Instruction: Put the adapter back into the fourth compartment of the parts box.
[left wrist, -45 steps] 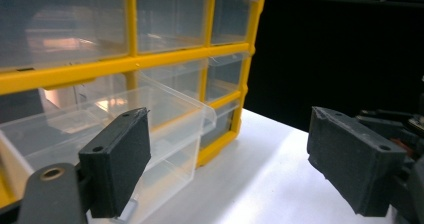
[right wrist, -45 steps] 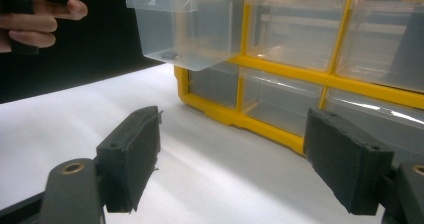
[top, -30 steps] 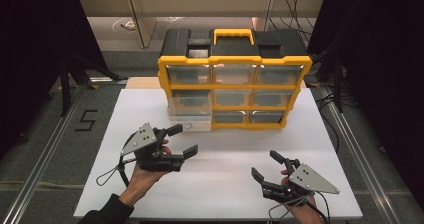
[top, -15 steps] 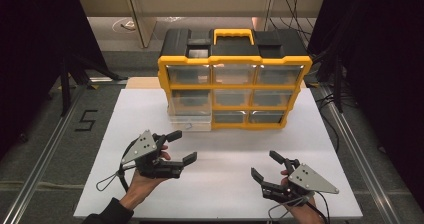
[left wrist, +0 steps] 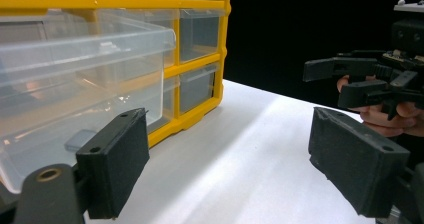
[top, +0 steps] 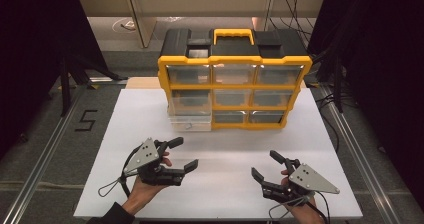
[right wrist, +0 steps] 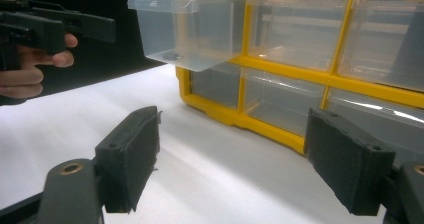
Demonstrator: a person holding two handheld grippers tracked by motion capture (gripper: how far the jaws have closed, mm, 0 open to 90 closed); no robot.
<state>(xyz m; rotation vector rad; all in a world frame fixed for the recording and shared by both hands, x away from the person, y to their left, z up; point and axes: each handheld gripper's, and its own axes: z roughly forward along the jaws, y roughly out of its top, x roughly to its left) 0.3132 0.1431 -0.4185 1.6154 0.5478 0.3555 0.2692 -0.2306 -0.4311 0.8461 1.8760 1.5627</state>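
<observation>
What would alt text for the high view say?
A yellow organizer of clear drawers stands on a white table, one lower-left drawer pulled out. Nearer the camera, a person's hands hold the left gripper and right gripper, both open and empty.

The organizer (top: 235, 91) has a glossy yellow plastic frame and smooth clear plastic drawers, one pulled-out drawer (right wrist: 187, 29) glassy and see-through, over a matt white tabletop (top: 225, 149); the jaw pads look rough, matt black.
</observation>
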